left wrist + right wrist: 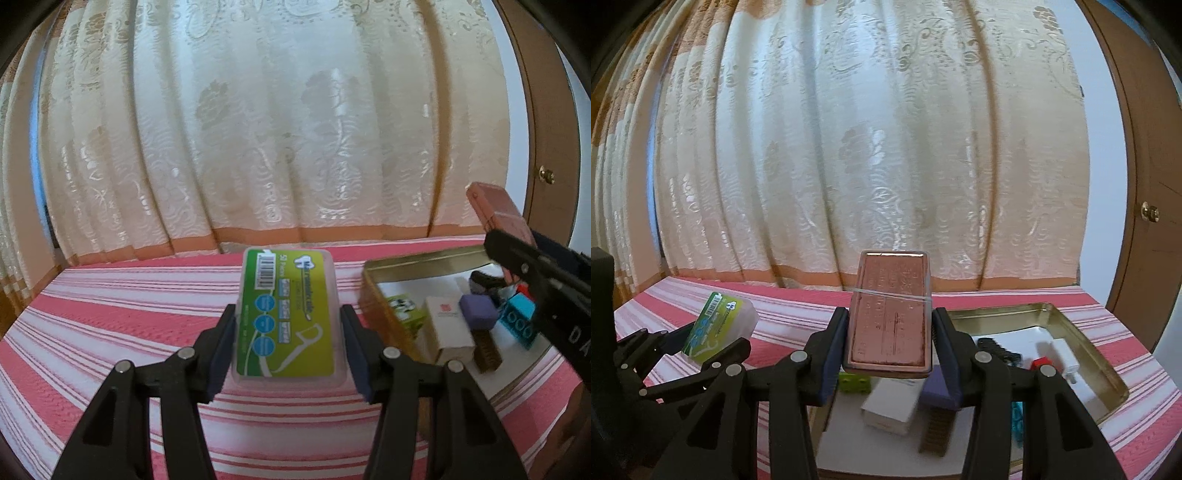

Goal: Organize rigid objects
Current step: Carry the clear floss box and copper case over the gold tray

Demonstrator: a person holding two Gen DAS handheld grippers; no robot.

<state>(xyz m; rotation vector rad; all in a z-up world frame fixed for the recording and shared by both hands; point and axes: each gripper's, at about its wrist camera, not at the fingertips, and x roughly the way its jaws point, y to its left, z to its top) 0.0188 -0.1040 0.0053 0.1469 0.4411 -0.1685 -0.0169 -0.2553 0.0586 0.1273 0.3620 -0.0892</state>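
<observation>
With the left gripper [288, 350] clamped on a green floss box [286, 314] and the right gripper [890, 350] clamped on a pink case [892, 314], each should probably be lowered level into a free gap in the tin [1100, 354].

Two tools: left tool [288, 332], right tool [890, 336]. One green floss-pick case [286, 314], one pink case [892, 314], one gold tin [417, 258], one white box [448, 326], one purple block [478, 312], one blue brick [519, 323].
</observation>
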